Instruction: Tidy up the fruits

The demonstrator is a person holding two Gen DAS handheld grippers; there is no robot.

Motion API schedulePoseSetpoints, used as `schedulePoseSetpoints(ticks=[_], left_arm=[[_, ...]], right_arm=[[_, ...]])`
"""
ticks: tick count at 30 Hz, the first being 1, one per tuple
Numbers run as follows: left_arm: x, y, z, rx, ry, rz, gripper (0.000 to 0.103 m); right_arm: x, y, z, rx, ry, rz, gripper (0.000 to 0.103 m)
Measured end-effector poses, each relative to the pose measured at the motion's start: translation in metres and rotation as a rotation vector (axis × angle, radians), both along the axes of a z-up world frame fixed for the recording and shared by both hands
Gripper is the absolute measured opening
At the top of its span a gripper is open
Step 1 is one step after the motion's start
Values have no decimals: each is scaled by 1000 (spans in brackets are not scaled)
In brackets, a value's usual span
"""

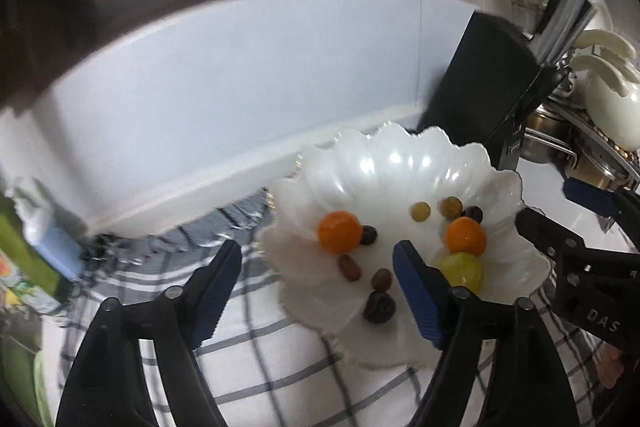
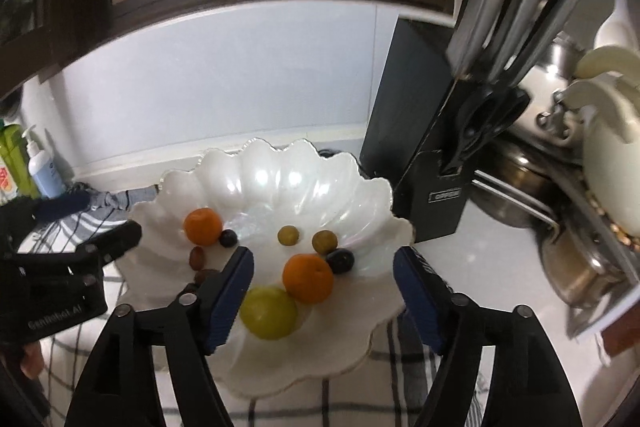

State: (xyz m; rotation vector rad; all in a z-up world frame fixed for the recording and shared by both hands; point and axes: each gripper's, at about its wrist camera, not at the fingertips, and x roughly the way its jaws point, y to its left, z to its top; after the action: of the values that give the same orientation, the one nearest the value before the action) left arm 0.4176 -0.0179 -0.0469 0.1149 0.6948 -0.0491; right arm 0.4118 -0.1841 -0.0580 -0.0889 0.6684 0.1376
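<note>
A white scalloped bowl (image 1: 400, 155) (image 2: 280, 171) stands on a checked cloth (image 1: 264, 355). It holds two small oranges (image 1: 340, 231) (image 2: 308, 277), a big green grape (image 1: 462, 269) (image 2: 269, 311), two small green grapes (image 2: 288, 235), dark grapes (image 1: 379, 308) (image 2: 340, 261) and brown dates (image 1: 350, 267) (image 2: 198, 258). My left gripper (image 1: 316, 263) is open and empty over the bowl's left edge. My right gripper (image 2: 324, 267) is open and empty, its fingers straddling the orange and the big green grape. Each gripper shows at the edge of the other's view.
A black knife block (image 2: 420, 147) stands just right of the bowl against the white wall. Steel pots (image 2: 568, 259) and a cream jug (image 2: 612, 147) are at the right. A pump bottle (image 2: 42, 167) and a green pack (image 2: 10, 163) stand at the far left.
</note>
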Motion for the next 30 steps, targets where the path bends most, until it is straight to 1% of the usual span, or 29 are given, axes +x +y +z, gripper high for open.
schedulePoseSetpoints(ticks=[5,7,10,13,16,21,24,27,30], left_arm=[[-42,8,19,51,-100,13,94],[-59,14,26,54,-137,27,97],[-81,21,32,41,-164,15,101],[-103,27,37,32,-183,-14,103],[-124,29,40,50,-219,-52,103],[-159,38,44,52,-246,-105,103],[-174,40,47,50,-247,-109,103],[-193,42,49,45,-254,-91,103],[-215,41,52,16,-253,-69,103]], right_arm=[[-40,6,16,12,-62,-15,83],[-57,8,22,26,-81,-28,84],[-79,10,27,39,-100,-39,84],[-108,14,33,41,-126,-62,84],[-132,21,36,40,-146,-86,84],[-170,32,37,28,-157,-129,84],[-191,35,40,16,-168,-141,84],[-208,36,42,6,-179,-138,84],[-226,33,45,13,-189,-115,84]])
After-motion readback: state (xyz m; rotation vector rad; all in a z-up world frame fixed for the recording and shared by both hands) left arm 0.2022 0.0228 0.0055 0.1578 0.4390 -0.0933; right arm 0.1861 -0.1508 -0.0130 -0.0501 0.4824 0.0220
